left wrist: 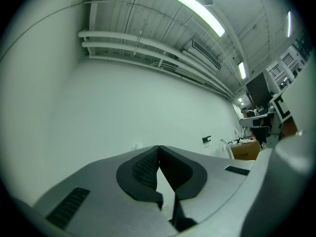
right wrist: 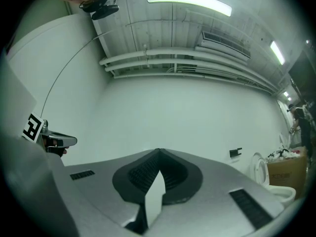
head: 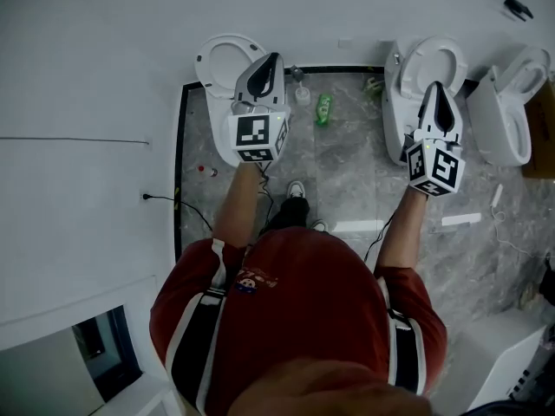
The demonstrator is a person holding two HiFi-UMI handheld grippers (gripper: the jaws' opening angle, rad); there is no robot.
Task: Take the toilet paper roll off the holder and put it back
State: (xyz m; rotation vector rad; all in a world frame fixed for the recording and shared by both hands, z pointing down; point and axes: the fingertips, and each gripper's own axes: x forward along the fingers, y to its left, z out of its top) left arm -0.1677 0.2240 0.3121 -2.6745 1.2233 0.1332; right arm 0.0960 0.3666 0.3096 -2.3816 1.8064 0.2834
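Open air from left tongs [head: 272,59] and right tongs [head: 436,87] to the far wall [head: 347,7]; toilets [head: 217,63] and a green bottle [head: 323,108] stand below

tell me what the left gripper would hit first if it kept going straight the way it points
Most likely the bare white wall. Beyond the left gripper, jaws closed, its own view shows nothing else in line. How far the wall stands is unclear.

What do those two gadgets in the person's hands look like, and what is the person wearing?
Each hand carries pale grey-and-black tongs: the left tongs and right tongs taper to a point, with ribbed black pads inside. Behind each sits a white cube printed with black square markers. The shirt is red, short-sleeved, with black-and-white stripes.
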